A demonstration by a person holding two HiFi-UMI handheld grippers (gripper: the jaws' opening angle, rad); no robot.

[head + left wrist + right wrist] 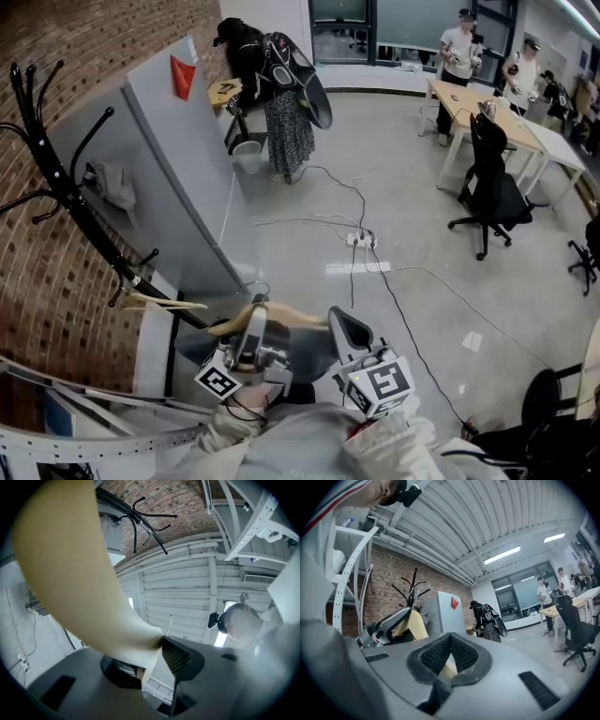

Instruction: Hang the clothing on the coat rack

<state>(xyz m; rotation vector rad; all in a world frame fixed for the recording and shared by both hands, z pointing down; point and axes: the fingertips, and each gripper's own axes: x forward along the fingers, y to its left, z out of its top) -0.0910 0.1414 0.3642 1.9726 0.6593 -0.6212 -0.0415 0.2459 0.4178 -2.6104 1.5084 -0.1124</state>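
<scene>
Open workroom: pale glossy floor (403, 216), brick wall (56, 272) along the left, grey cabinet (178, 159) leaning in front of it. Closer in, the black coat rack (56, 178), well apart from both grippers. Low in the head view, a pale wooden hanger (281, 317) clamped at one end by the left gripper (251, 323) and pinched at the other by the right gripper (349, 328), pads pressing on the wood in both gripper views. Beneath it, dark fabric, probably the clothing (305, 361), too shadowed to make out. Judged as partway through: hanger in hand, not yet on a hook; still to come, raising it to the rack, hooking it on and letting go. No readable writing anywhere, only a red triangular mark (183, 75) on the cabinet.
</scene>
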